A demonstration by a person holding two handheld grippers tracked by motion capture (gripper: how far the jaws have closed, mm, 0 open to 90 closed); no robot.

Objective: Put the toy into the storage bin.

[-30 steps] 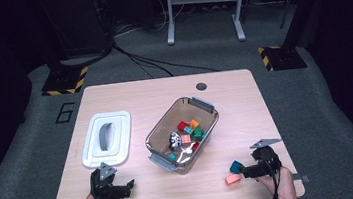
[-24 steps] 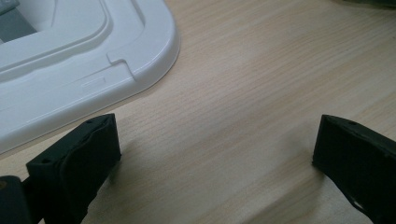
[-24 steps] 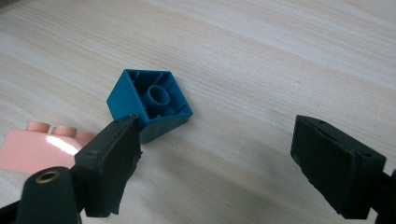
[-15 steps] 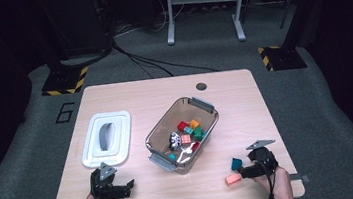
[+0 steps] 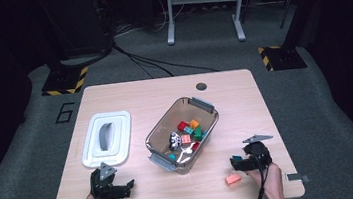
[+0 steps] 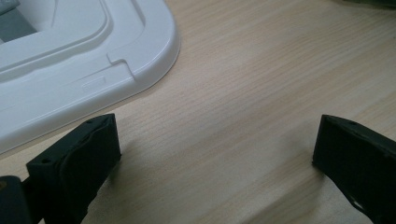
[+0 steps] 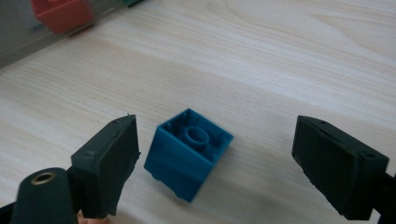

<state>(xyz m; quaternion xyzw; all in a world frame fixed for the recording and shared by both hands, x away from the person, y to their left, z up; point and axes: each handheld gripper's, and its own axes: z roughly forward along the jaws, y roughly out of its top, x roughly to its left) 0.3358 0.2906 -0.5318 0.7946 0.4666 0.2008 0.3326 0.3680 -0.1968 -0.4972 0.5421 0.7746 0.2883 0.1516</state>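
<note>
A: Starting at the left, the white lid (image 5: 106,139) lies flat on the table (image 5: 129,97), and the left gripper (image 5: 124,188) rests just below it, jaws spread with nothing but bare wood between them.

B: Then the clear bin (image 5: 182,133) in the middle, with small toy pieces inside. And on the right?

A: The right gripper (image 7: 215,163) has its jaws spread wide around a blue block (image 7: 188,151), which lies on the table turned hollow side up. The left jaw stands just beside the block; the right one is well apart. An orange block (image 5: 232,178) sits near it, toward the table's front edge.

B: So the risk, I'd say, is an off-centre squeeze?

A: Likely. The block lies skewed to the jaws, so closing could catch a corner and twist or flick it away.
</note>
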